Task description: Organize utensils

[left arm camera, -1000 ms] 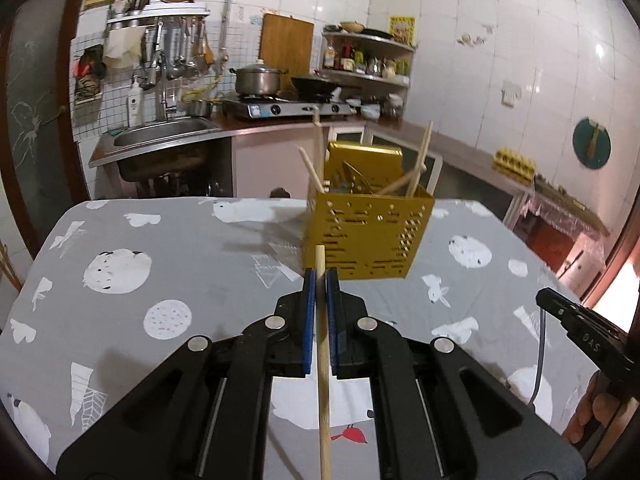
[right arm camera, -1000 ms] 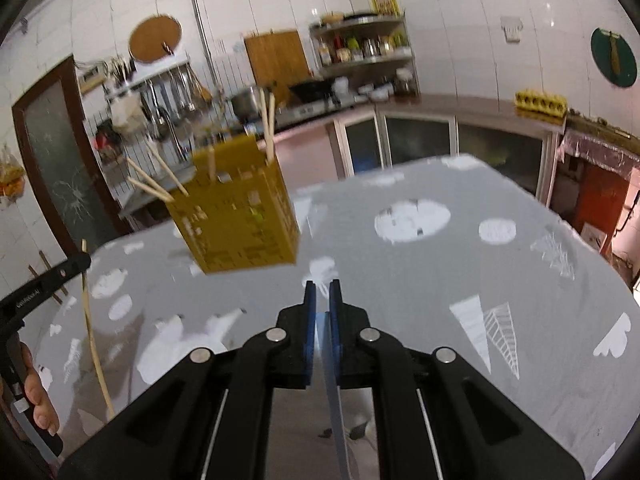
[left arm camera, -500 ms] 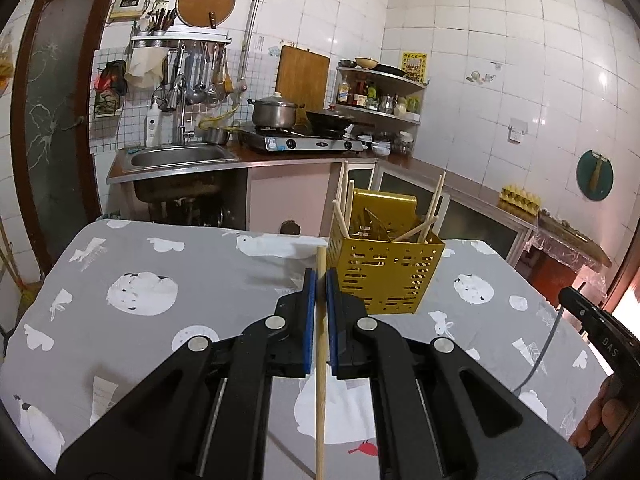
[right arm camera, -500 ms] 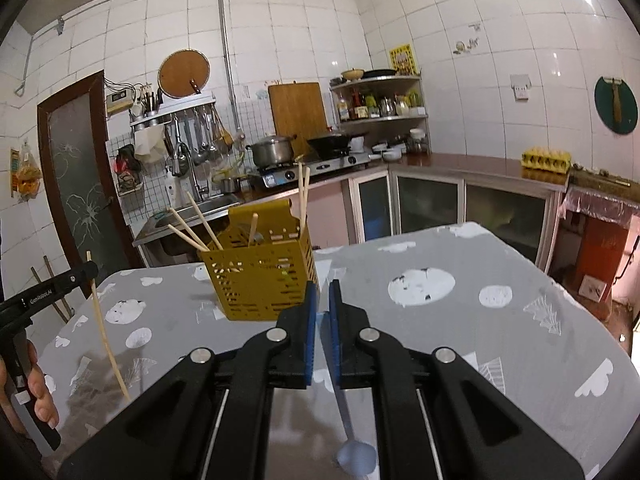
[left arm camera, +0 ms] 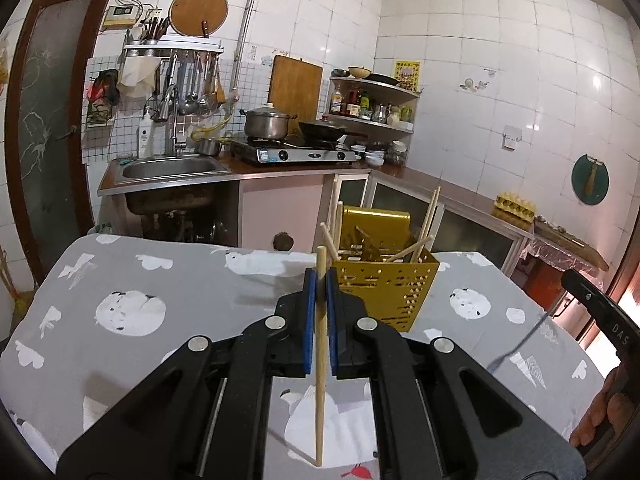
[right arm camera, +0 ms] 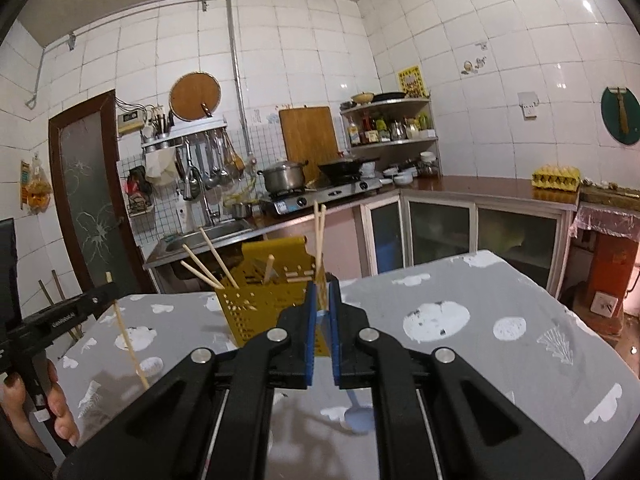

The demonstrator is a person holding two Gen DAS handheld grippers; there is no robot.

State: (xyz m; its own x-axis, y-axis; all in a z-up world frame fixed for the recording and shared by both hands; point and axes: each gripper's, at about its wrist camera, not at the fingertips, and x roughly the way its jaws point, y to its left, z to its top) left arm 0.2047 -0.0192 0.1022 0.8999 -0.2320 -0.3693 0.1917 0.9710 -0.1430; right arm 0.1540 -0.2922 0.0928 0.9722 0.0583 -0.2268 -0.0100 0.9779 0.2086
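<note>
A: Where is the chopstick (left arm camera: pixel 320 364)?

B: It stands nearly upright, pinched between the blue pads of the left gripper (left arm camera: pixel 319 280). Its top pokes out above the fingertips and its lower end hangs over the grey patterned tablecloth (left arm camera: pixel 132 280), on the near side of the yellow utensil basket (left arm camera: pixel 384 290).

A: So the left tool is clamped on it?

B: Yes, closed tight on the stick. From the right wrist view the same chopstick (right arm camera: pixel 127 338) shows to the left of the basket (right arm camera: pixel 256 312), slanting, with the left gripper (right arm camera: pixel 102 292) crossing it near the top.

A: And the right gripper (right arm camera: pixel 323 292)?

B: Its pads are drawn close together around a pale blue spoon (right arm camera: pixel 357 420). The thin handle runs down between the pads and the bowl hangs over the cloth, nearer the camera than the basket. The grip is narrow, closed on the handle.

A: What is in the basket?

B: Several wooden chopsticks (right arm camera: pixel 212 258) lean out at angles, some toward its left side, two (right arm camera: pixel 319 232) rising at its right corner. The basket stands on the cloth with a tall back panel.

A: Beyond the basket?

B: A steel sink (left arm camera: pixel 168 168) behind and to its left, a stove with a lidded pot (left arm camera: pixel 266 124) straight behind, and an egg carton (left arm camera: pixel 516 204) on the counter to its right.
</note>
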